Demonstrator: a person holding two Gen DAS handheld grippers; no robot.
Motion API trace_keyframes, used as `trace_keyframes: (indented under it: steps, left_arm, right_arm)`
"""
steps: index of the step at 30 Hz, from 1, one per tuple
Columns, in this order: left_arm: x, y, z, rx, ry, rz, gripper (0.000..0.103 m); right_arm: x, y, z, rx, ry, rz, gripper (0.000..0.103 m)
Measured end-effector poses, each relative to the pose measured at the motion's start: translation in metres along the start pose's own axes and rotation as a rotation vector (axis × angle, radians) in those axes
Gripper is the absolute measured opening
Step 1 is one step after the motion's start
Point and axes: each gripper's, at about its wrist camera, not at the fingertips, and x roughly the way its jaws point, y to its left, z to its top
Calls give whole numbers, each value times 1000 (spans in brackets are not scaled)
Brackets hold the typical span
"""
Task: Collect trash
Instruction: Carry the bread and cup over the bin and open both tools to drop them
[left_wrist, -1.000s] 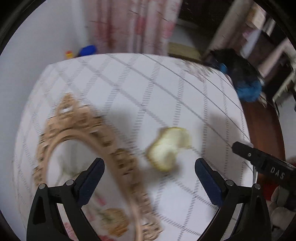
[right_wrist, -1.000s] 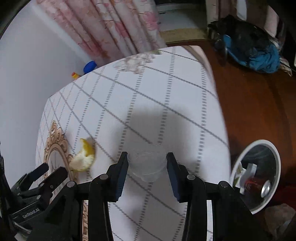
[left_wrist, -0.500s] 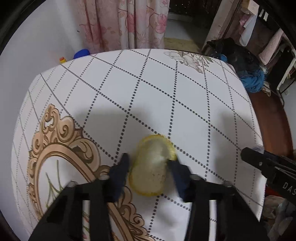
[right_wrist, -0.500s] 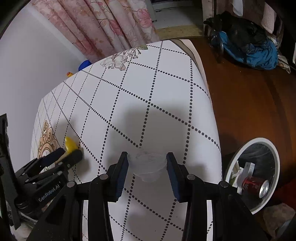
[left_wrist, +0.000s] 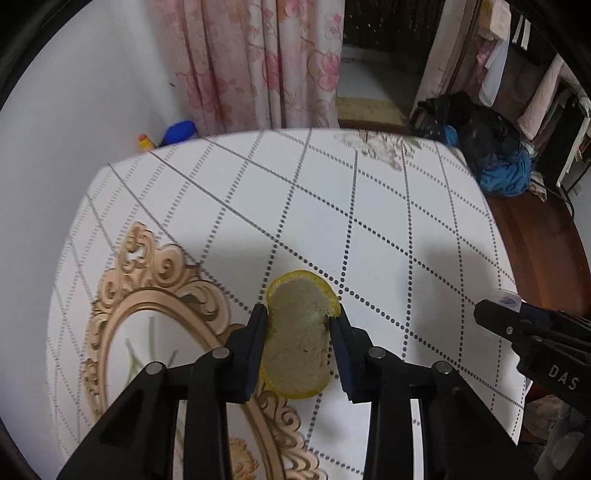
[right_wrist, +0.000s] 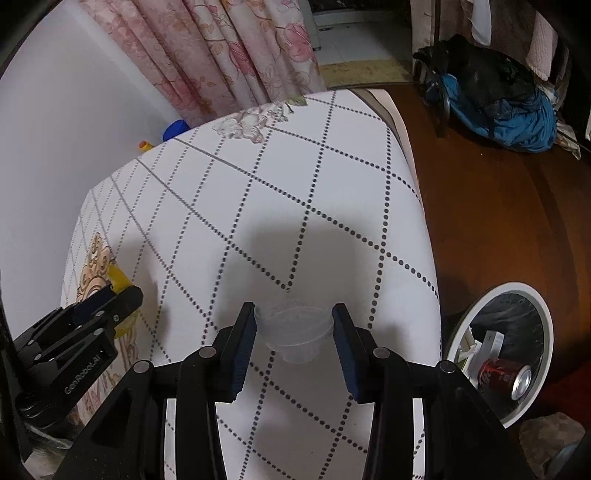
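Observation:
A yellow fruit peel (left_wrist: 297, 336) with a pale inner side sits between the fingers of my left gripper (left_wrist: 298, 317), which is shut on it just above the white tablecloth (left_wrist: 332, 206). My right gripper (right_wrist: 294, 325) is shut on a clear plastic cup (right_wrist: 293, 332) and holds it over the table's right part. In the right wrist view the left gripper (right_wrist: 107, 299) shows at the far left with the yellow peel (right_wrist: 119, 280) in it. The right gripper's tip (left_wrist: 495, 314) shows at the right edge of the left wrist view.
A white-rimmed trash bin (right_wrist: 506, 347) with a black liner stands on the wooden floor right of the table; a red can (right_wrist: 504, 373) and white scraps lie in it. A blue and black bundle (right_wrist: 495, 103) lies on the floor behind. Pink curtains (left_wrist: 255, 62) hang beyond the table.
My left gripper went from open around the peel to shut on it, and the peel now sits higher between the fingers. My right gripper kept hold of the cup and barely moved.

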Motion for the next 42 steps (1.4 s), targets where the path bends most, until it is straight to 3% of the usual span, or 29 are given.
trace_keyframes:
  steps: [8,12,17,22,26,30,33,39,42]
  left_arm:
    - [-64,1,-10,-15,-98,13,31]
    - [-104,-12,-16,-9,-143,-26,31]
    - [-144,-46,-18,22,-193,-97,31]
    - [-163,-109,-14,80,-201,-238,31]
    - [-137,-166,-14,119,-117,-353,31]
    - [-69,-229,-15,149,64,-449,31]
    - [-19,-266,-14,165,186,-479,31]
    - [57,-323,-7,245,360,-476,32]
    - [81,-339,-5,278,419,-416,36]
  right_arm:
    - [-47,12,-14,-37,-85,37,44]
    - [-81,9,-22,-34,-129,69,44]
    - [-137,-25,-36,28,-196,103,44]
    - [-185,-88,-57,108,-241,68,44]
    - [-196,-155,-80,188,-226,-7,44]
    - [-168,-233,-103,317,-142,-58,44]
    - [-138,-276,-113,392,-84,-75,44]
    - [-75,-348,-118,530,28,-101,44]
    - [-52,-371,-115,582,72,-96,44]
